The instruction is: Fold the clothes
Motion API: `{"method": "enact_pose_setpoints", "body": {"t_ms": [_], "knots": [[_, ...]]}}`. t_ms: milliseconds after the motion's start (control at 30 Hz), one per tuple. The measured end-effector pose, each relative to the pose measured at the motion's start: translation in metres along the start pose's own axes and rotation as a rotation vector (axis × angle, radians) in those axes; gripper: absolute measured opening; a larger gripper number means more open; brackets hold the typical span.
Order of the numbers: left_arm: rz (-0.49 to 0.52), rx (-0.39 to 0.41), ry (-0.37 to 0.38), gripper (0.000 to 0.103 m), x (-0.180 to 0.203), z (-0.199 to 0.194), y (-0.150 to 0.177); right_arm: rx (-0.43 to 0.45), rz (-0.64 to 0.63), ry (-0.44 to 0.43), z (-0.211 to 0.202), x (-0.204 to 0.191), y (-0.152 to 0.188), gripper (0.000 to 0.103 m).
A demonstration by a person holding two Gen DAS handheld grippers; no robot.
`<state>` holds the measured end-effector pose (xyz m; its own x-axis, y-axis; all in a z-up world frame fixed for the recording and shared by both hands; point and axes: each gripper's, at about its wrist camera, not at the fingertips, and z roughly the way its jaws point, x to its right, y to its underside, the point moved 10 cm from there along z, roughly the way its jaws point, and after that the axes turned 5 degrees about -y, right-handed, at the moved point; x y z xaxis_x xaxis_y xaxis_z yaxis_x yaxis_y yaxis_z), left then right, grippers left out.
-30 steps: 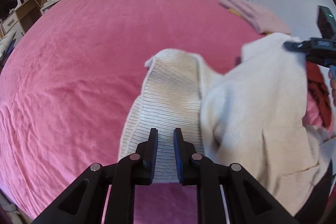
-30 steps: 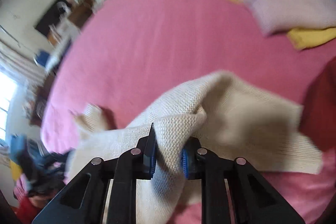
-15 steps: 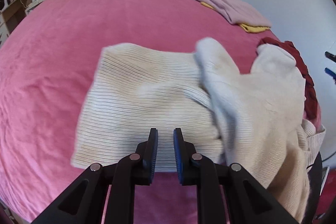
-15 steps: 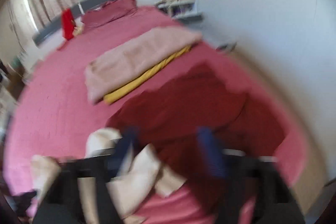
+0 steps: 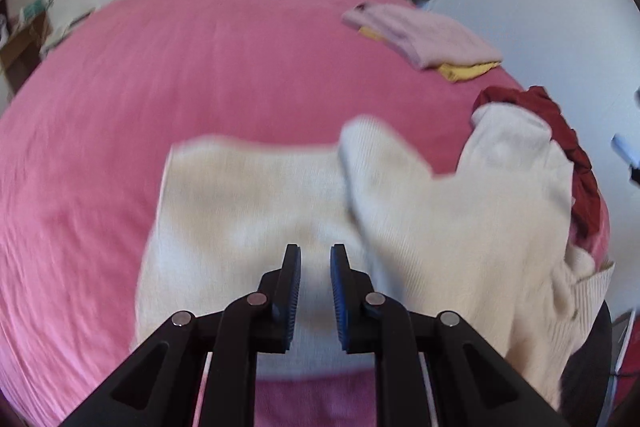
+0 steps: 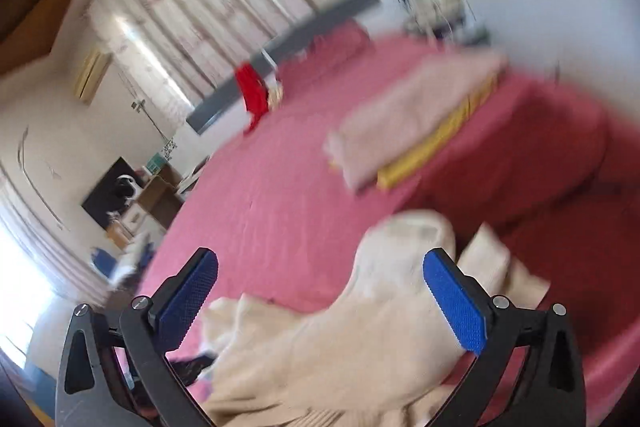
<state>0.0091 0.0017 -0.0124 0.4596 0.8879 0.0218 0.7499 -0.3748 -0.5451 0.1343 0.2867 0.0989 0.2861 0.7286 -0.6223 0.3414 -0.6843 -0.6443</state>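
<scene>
My left hand-held gripper (image 5: 315, 263) stands nearly closed over the cream sweater (image 5: 248, 211); whether it pinches fabric, I cannot tell. My right hand-held gripper (image 6: 320, 265) is opening wide, gripping nothing.

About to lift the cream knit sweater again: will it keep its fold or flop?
Likely floppy: the cream knit sweater lies in soft humps with a sleeve draped over it. Probably bulky rather than heavy, given the thick ribbed knit. It should grip well, not slip, against the ridged pads of the right tool.

sweater (image 5: 280, 211) on bed (image 5: 200, 75) (stack (image 5: 424, 35) behind)
</scene>
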Motion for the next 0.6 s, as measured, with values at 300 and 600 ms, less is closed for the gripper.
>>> {"method": "enact_pose_setpoints", "body": {"t_ms": [300,600], "knots": [[0.028,0.02,0.021,0.015,0.009,0.01,-0.049,0.016,-0.121,0.085,-0.022,0.035,0.014,0.103],[0.084,0.037,-0.079,0.017,0.023,0.01,-0.017,-0.043,-0.083,-0.03,-0.021,0.022,0.023,0.103]]}}
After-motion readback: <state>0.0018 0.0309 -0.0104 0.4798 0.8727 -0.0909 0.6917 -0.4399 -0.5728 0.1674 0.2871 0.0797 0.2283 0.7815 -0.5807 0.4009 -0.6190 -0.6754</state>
